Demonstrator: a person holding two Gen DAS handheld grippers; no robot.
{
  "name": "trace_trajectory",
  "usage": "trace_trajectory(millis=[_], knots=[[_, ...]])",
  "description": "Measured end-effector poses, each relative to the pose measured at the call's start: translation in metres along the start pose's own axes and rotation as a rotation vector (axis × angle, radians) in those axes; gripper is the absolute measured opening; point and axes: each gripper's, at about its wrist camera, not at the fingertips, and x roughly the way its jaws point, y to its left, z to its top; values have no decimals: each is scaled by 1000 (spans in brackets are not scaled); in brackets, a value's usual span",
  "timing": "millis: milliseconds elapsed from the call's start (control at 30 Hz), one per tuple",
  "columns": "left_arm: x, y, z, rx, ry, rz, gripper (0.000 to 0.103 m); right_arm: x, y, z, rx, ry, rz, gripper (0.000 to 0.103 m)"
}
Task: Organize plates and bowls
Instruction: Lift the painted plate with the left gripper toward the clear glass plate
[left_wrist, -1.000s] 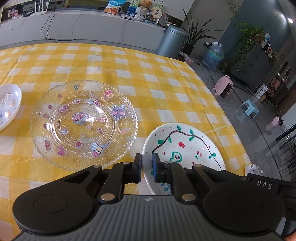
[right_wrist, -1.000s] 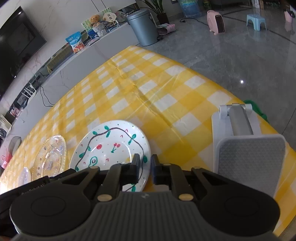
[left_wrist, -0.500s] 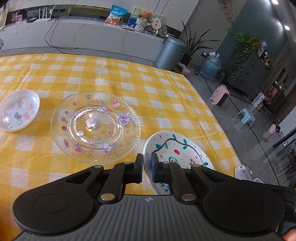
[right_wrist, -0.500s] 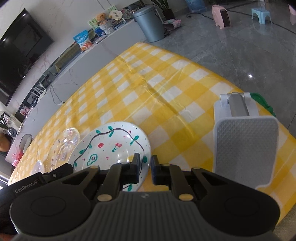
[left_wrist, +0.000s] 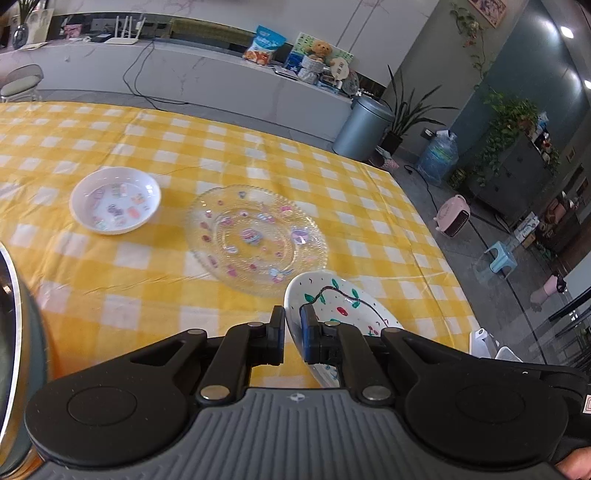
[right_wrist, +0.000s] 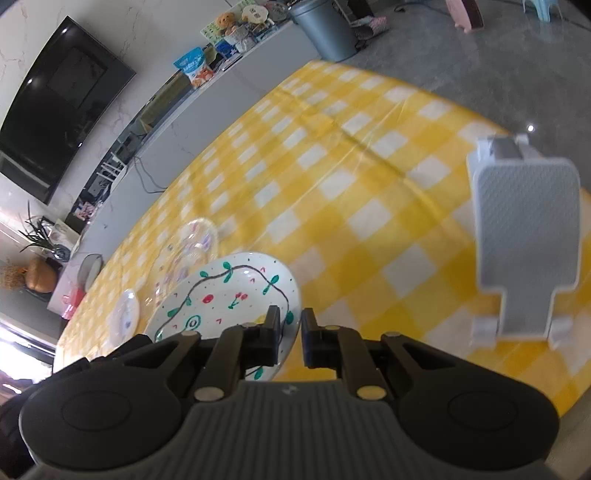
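Note:
A white plate painted with a vine and cherries (left_wrist: 332, 306) is held tilted above the yellow checked table; both grippers pinch its rim. My left gripper (left_wrist: 292, 334) is shut on its left edge. My right gripper (right_wrist: 290, 332) is shut on its right edge, where the plate (right_wrist: 229, 291) shows in the right wrist view. A clear glass plate with stickers (left_wrist: 255, 238) lies just beyond it. A small white bowl (left_wrist: 115, 205) sits further left. Both also show small in the right wrist view, the glass plate (right_wrist: 192, 247) and the bowl (right_wrist: 127, 314).
A grey stand (right_wrist: 524, 236) sits on the table's right part near the edge. A dark round object (left_wrist: 14, 332) fills the left wrist view's left edge. The table (left_wrist: 110, 288) ends at the right, with floor, a bin (left_wrist: 364, 127) and a counter beyond.
The painted plate has come up off the table and tilted, held by both grippers. Both wrist views have risen and pulled back, so the bowl and glass plate look further away.

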Motion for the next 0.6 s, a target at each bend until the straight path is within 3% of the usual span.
trace_trajectory(millis=[600], knots=[[-17,27,-31,-58,33,64,10,1,17,-25,-55,92,-10,8]])
